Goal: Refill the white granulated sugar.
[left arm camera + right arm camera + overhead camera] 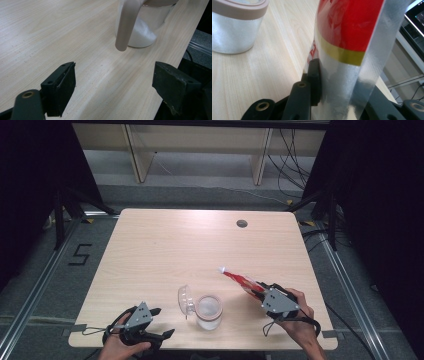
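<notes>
Nearest of all, at the desk's near left corner, the left gripper rests low in the person's hand with its jaws spread wide and nothing between them, pointing right toward the jar as if waiting to steady it. At the near right, the right gripper has its jaws clamped on the lower end of a red and silver foil packet with a yellow band; the packet slants up and left from the jaws, its white tip aimed toward the far left, above and short of the jar. That tilt reads as a set-up for tipping the contents into the open mouth.

Between the two grippers, near the front edge, stands a clear plastic jar with a tan rim, holding what looks like white granules heaped at the bottom. Its clear hinged lid hangs open on the left side, swung away, which leaves the mouth free for pouring.

Farther off, the light wood-grain desk runs bare to a small round cable grommet near the far edge. Beyond lie grey floor, metal rails, a taped figure 5 at the left, pale furniture legs, loose cables and black drapes on both sides.
</notes>
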A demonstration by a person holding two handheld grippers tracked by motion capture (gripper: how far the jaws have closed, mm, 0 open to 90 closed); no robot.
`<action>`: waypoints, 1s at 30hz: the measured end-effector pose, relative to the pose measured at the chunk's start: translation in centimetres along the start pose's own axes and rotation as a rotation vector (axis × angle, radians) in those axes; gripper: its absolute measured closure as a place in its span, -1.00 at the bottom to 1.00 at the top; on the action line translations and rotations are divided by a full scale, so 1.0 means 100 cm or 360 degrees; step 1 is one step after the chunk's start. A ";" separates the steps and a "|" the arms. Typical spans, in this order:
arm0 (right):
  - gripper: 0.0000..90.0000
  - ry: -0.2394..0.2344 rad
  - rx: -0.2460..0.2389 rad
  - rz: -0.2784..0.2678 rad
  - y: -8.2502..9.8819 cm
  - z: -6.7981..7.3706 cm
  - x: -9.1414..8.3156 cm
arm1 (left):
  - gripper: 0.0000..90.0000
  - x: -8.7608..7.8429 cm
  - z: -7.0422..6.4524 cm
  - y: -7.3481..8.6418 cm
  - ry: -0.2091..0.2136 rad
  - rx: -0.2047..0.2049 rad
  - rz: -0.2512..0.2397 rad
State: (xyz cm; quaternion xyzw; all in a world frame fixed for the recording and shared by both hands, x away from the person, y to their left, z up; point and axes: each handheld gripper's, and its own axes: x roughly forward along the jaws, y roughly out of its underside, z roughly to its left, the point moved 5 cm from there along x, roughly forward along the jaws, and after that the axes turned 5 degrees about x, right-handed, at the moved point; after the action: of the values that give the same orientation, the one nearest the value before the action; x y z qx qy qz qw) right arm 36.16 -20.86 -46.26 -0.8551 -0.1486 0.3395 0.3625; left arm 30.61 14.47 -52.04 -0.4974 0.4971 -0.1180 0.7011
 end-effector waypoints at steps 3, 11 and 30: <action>0.65 -0.0011 0.0015 -0.0024 0.001 -0.002 0.000 | -0.59 0.000 0.000 0.000 -0.0002 -0.0006 0.0004; 0.67 -0.0004 0.0179 -0.0040 0.009 -0.010 0.000 | -0.59 0.000 0.000 0.000 -0.0003 -0.0009 0.0005; 0.67 0.0045 0.0447 -0.0088 0.034 -0.024 -0.010 | -0.59 0.000 -0.001 -0.001 -0.0006 -0.0031 -0.0020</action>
State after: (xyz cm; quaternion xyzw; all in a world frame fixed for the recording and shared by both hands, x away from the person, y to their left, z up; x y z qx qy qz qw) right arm 37.10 -24.99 -47.02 -0.7963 -0.1180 0.3348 0.4898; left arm 30.55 14.39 -51.95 -0.5074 0.4938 -0.1168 0.6964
